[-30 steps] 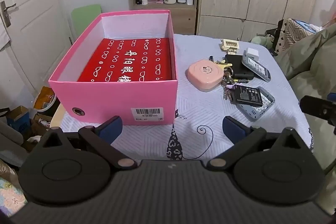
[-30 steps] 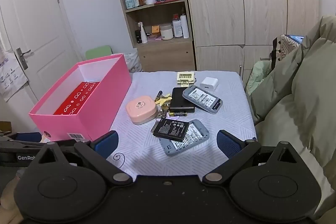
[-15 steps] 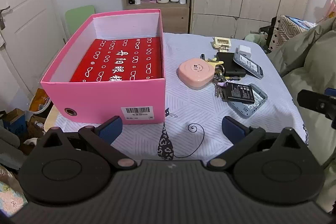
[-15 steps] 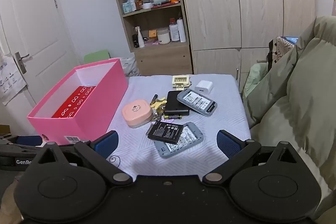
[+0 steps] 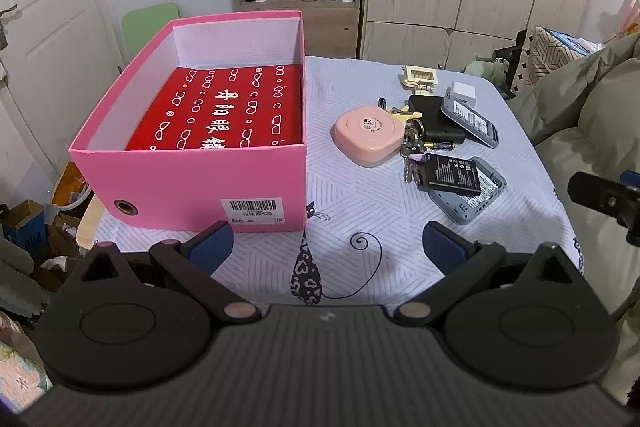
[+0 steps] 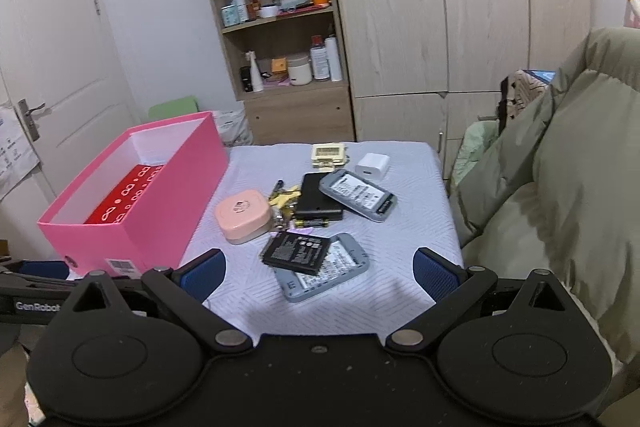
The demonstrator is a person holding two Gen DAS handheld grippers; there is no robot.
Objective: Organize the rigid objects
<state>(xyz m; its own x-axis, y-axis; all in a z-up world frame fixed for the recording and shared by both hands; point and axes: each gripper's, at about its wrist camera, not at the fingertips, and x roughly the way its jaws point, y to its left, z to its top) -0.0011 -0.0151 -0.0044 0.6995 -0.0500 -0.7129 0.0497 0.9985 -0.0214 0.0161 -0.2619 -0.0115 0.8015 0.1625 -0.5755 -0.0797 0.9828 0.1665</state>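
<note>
An open pink box with a red patterned case on its floor stands on the left of the table. To its right lies a cluster: a pink rounded case, keys, a black battery on a grey device shell, a black box, a second grey device, a white charger and a cream clip. My left gripper and right gripper hang open over the near table edge, empty.
The table has a light patterned cloth with a cat drawing. An olive padded cover bulges on the right. A shelf unit and wardrobe stand behind; a door and floor clutter lie left.
Both grippers have drawn back and risen a little, so the table and its objects look farther away. Nothing on the table has moved, and both stay open.
</note>
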